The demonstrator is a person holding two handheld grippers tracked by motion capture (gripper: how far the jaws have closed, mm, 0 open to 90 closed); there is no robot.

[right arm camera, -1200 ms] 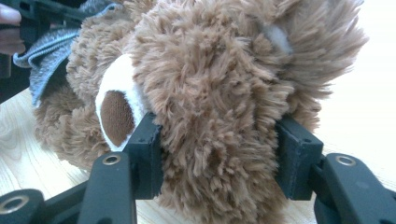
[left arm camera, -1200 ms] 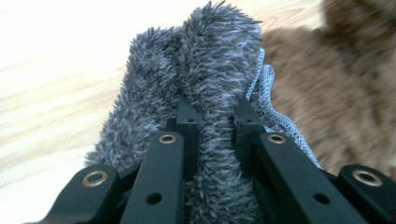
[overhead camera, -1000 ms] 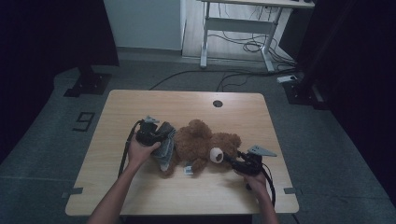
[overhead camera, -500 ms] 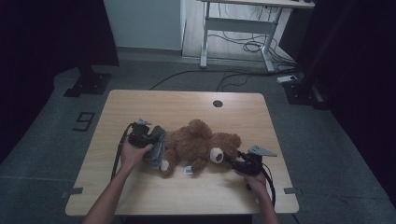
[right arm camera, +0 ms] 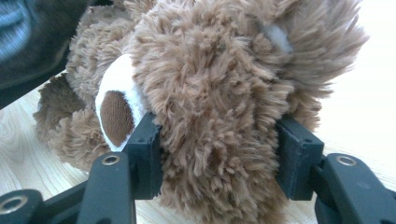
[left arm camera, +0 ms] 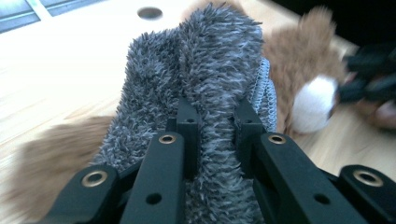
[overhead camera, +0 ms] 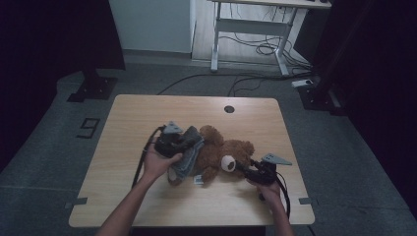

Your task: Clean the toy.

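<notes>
A brown teddy bear (overhead camera: 223, 155) lies on its back across the middle of the wooden table (overhead camera: 147, 113), head toward the right. My right gripper (overhead camera: 244, 166) is shut on the bear's head (right arm camera: 210, 102), one jaw on each side of the fur beside the white muzzle (right arm camera: 114, 105). My left gripper (overhead camera: 189, 145) is shut on a fold of a fuzzy grey garment (left arm camera: 205, 79) with a knitted grey hem (left arm camera: 264, 93). The garment (overhead camera: 189, 155) drapes over the bear's lower body and hides its legs.
A round cable hole (overhead camera: 228, 108) sits near the table's far edge. A small white tag (overhead camera: 197, 180) pokes out under the bear. Bare tabletop lies on the left and along the front. A desk frame and cables (overhead camera: 255, 44) stand on the floor behind.
My left gripper swung out to the left with the grey garment, then came back right and slightly up over the bear's body. The right gripper and the bear's head stayed put.
</notes>
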